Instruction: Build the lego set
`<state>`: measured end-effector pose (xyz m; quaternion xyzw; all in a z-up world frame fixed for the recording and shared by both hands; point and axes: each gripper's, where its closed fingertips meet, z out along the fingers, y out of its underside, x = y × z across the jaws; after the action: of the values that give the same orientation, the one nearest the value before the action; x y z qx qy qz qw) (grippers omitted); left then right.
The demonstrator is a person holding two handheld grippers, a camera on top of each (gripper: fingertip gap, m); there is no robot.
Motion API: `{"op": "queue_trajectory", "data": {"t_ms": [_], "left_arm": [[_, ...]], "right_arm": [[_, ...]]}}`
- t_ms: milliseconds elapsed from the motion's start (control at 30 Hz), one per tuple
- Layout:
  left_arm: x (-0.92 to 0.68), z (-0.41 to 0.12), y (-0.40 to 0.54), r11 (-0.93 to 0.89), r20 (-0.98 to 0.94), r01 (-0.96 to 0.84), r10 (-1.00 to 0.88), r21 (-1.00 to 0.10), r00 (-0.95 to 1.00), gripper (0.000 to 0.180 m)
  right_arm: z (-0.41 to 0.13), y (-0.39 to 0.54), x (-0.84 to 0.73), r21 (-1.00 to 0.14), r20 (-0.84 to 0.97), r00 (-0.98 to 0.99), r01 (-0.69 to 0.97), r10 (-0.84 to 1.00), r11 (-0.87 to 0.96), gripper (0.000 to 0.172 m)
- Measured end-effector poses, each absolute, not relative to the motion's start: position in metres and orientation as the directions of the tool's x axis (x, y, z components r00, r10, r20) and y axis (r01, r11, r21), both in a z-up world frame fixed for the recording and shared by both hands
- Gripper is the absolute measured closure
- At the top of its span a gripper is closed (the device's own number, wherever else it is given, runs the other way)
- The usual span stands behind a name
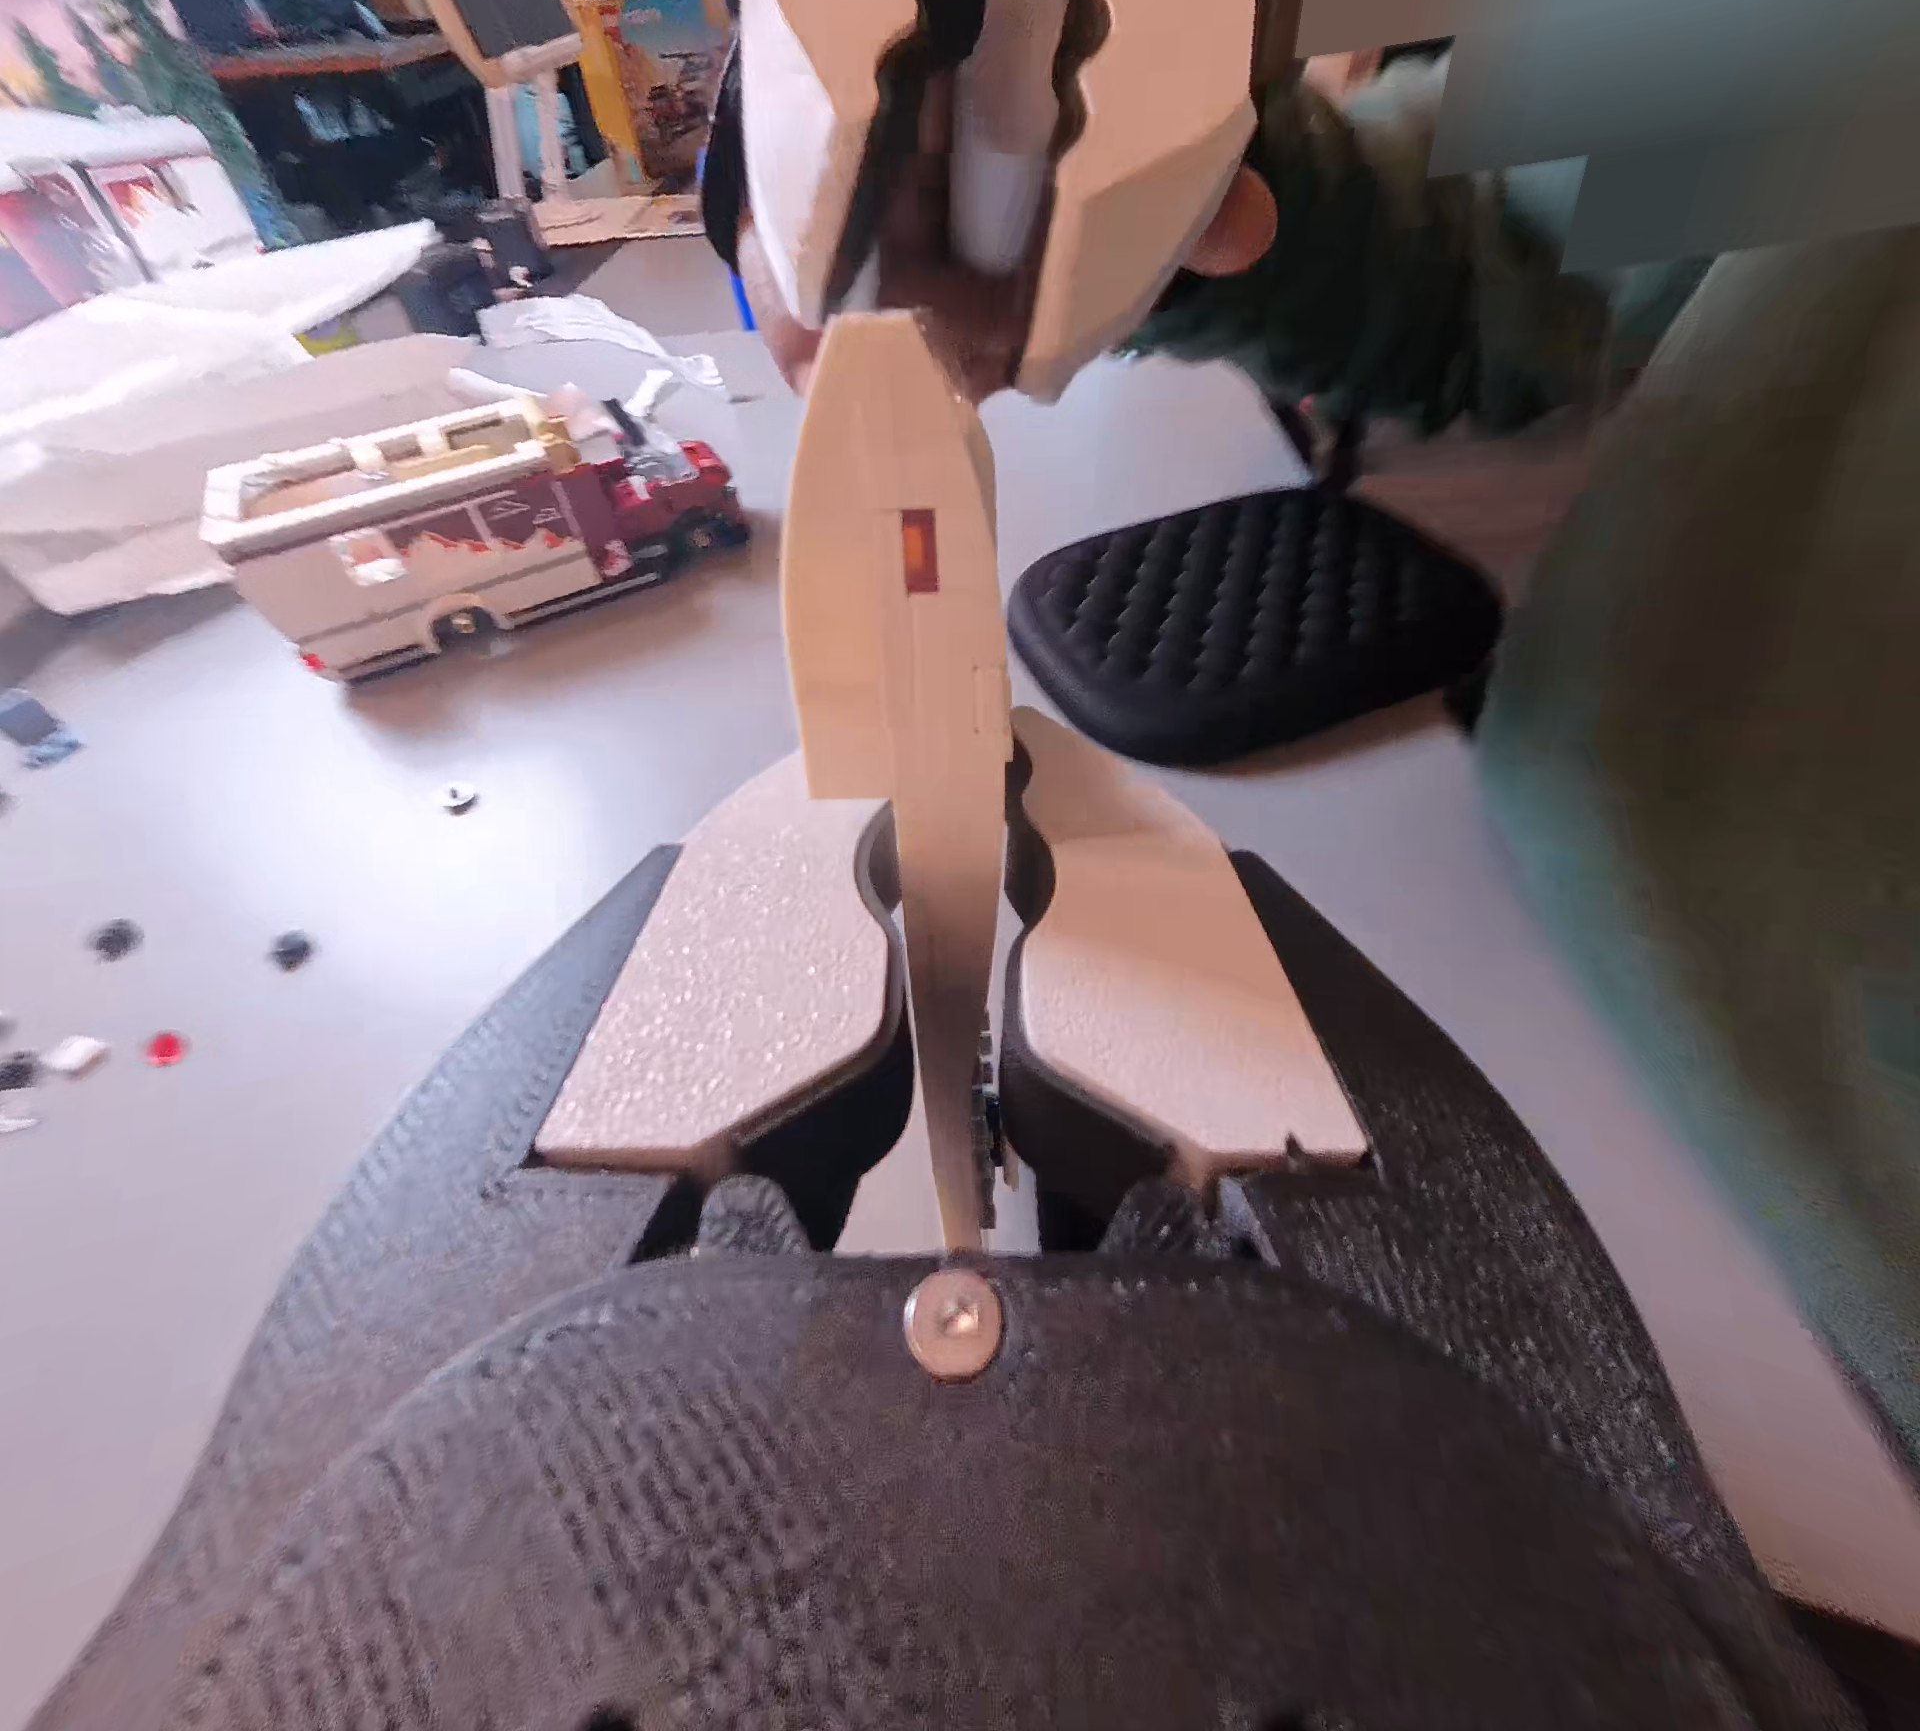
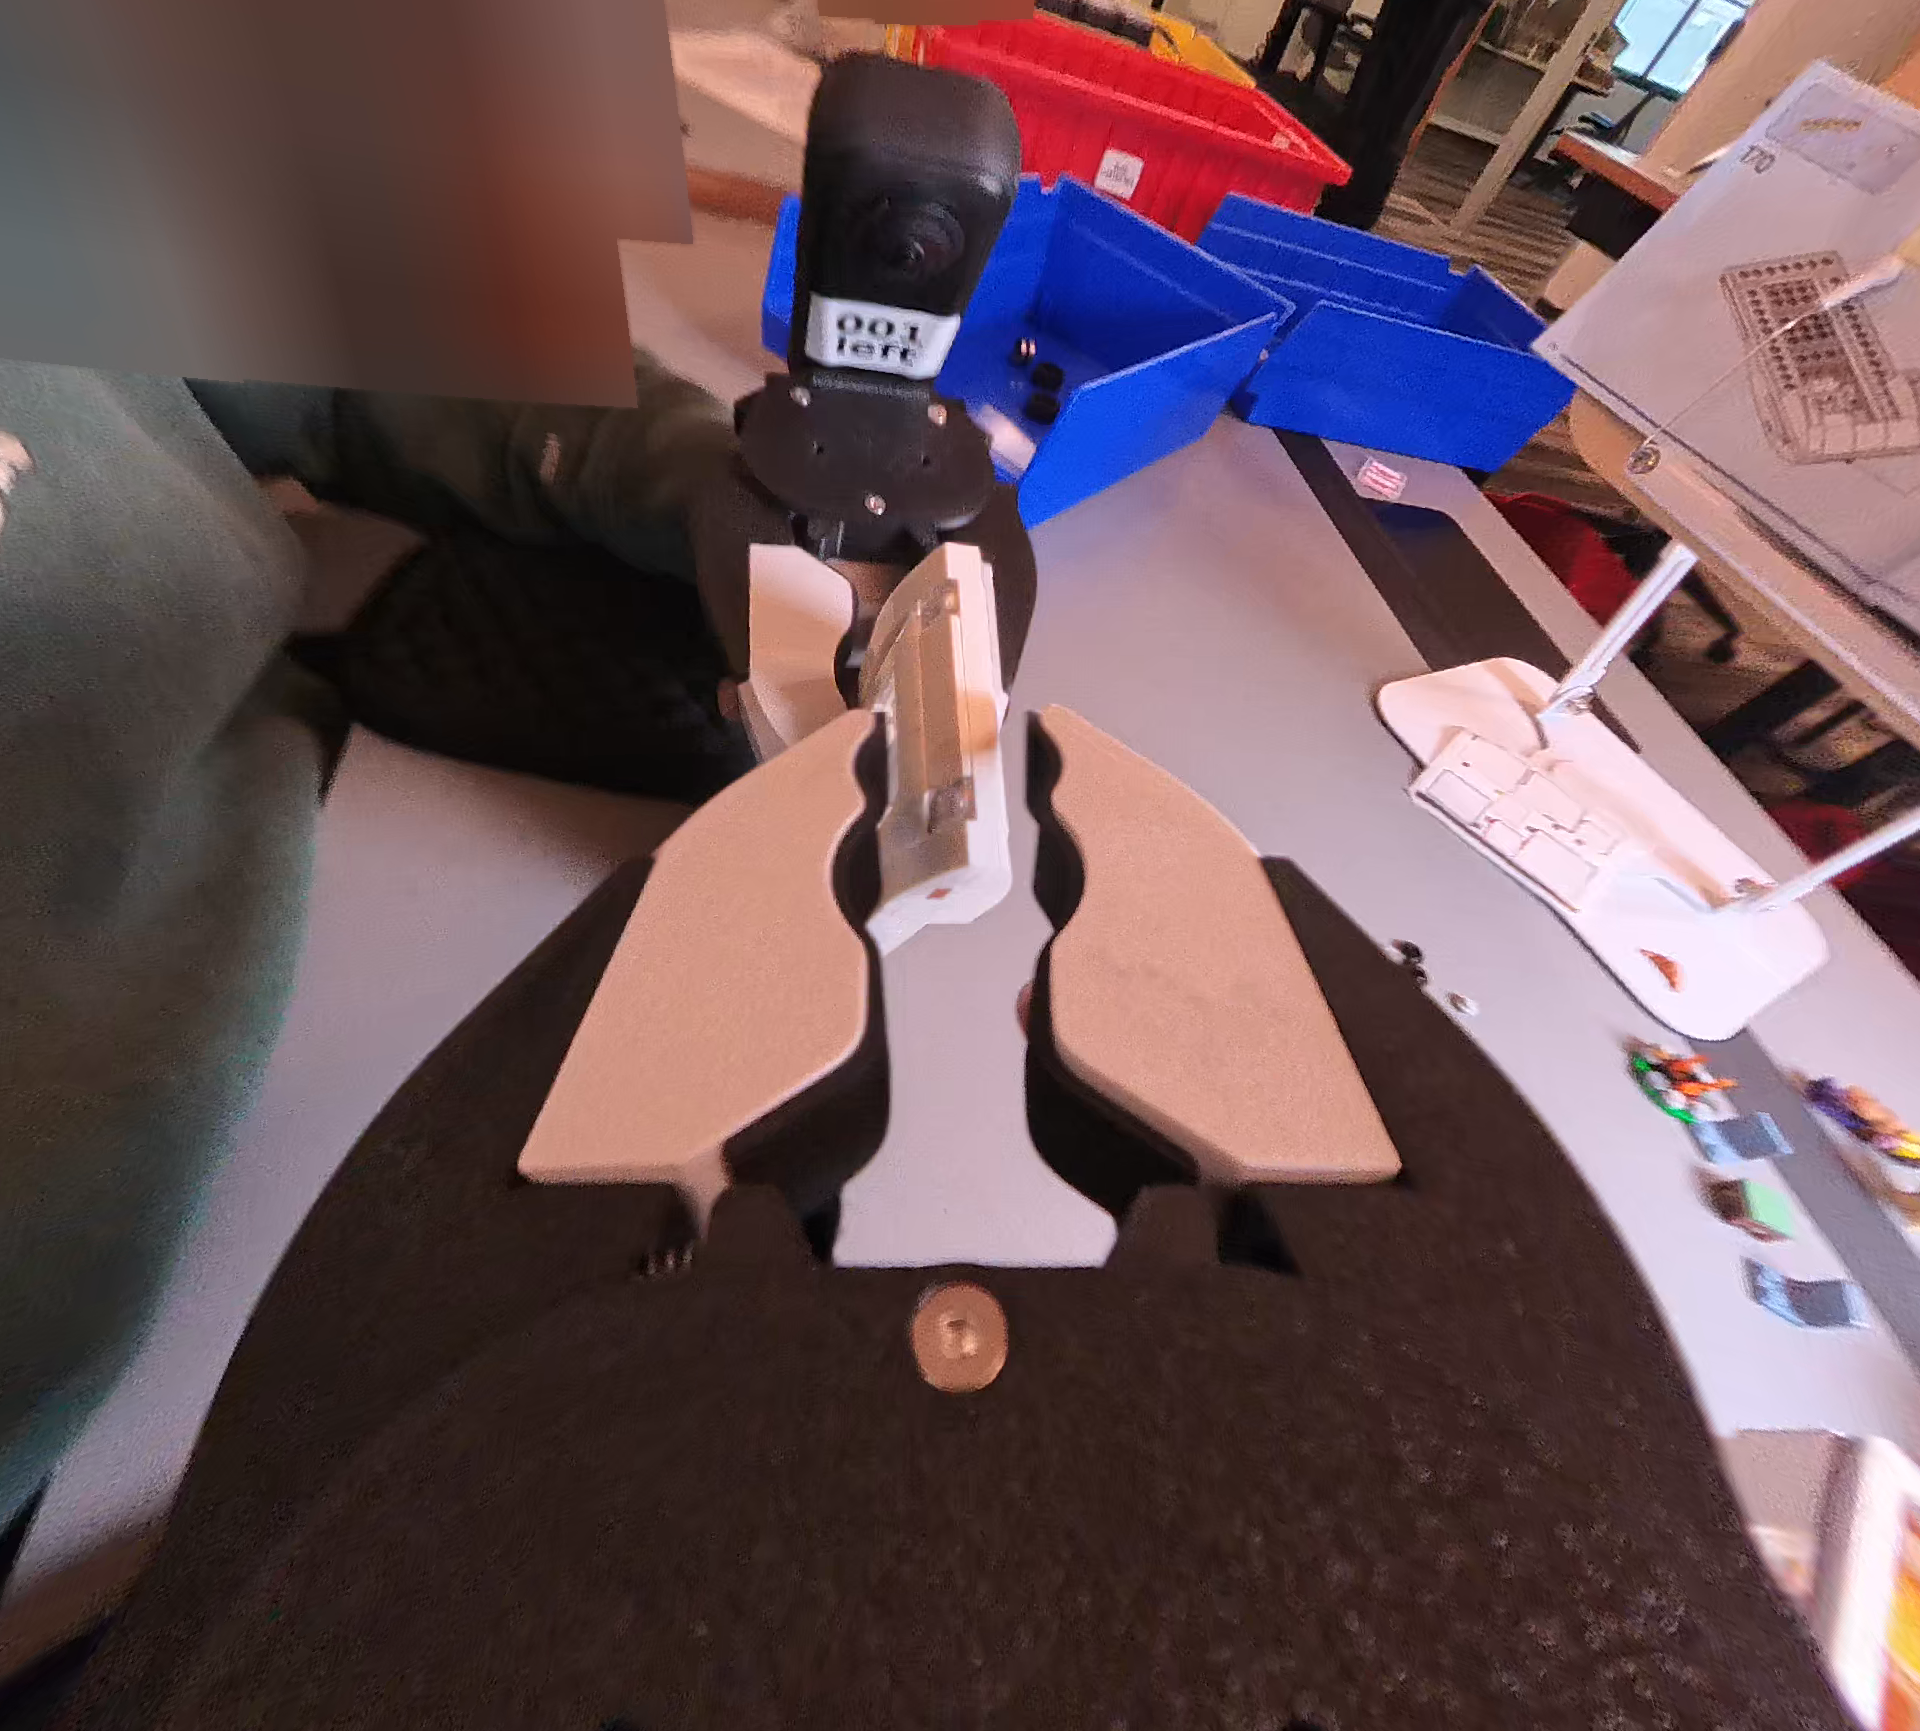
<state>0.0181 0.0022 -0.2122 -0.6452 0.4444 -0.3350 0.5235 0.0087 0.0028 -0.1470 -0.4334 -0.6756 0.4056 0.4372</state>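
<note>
Gripping cream panel (image 1: 902, 601); L fingers (image 1: 748, 933).

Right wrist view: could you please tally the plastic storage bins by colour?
Red bin: 1
Blue bins: 2
Total: 3

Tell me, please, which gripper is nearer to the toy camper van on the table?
Left. The left gripper, clamping a cream panel, is just right of the camper van; the right gripper hangs farther back.
</note>
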Motion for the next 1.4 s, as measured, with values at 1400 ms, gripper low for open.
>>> {"op": "queue_trajectory", "data": {"t_ms": [1400], "left_arm": [[-0.031,-0.292,0.039,0.036,-0.569,-0.819,-0.737,-0.572,0.366,0.131]], "right_arm": [[-0.295,0.044,-0.006,-0.492,0.650,-0.468,0.341,0.599,0.801,0.151]]}}
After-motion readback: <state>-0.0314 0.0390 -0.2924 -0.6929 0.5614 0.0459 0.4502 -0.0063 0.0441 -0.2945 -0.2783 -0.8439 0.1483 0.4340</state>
